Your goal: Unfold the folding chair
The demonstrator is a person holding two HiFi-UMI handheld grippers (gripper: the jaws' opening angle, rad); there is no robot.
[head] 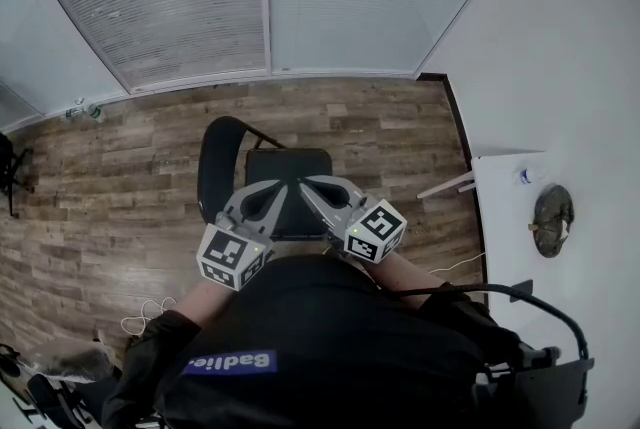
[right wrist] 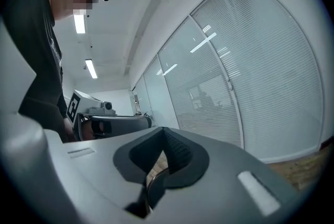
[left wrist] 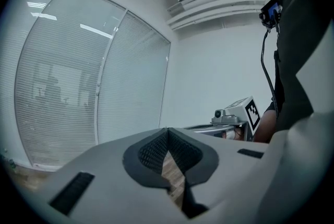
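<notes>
Planks of the wooden floor [head: 110, 207] fill the left of the head view, and a thin white cable [head: 140, 317] lies on them near our feet. Next comes the left gripper [head: 278, 189]. In its own view the jaws are pressed together and pinch nothing; only floor shows through the small gap under the pads. It hangs just over the near edge of the seat [head: 290, 165].

The folding chair [head: 225, 179] stands in the middle, directly in front of us, with its curved black back at the left and the seat turned to the right. From above the seat looks flat, so we judge the chair to be open or almost open. We cannot see the hinges or the legs.

The right gripper [head: 308, 187] is beside the left one, tip close to tip. Its jaws are also closed on nothing. Farther right is a white table [head: 500, 217].

To do this step well, we think the jaws must be spread first, because closed tips can only push. One gripper should then hold the back steady while the other presses the seat down until it stops. We should push slowly, because the feet may slide on smooth planks, and keep the tips away from the hinge, where they could be caught.
</notes>
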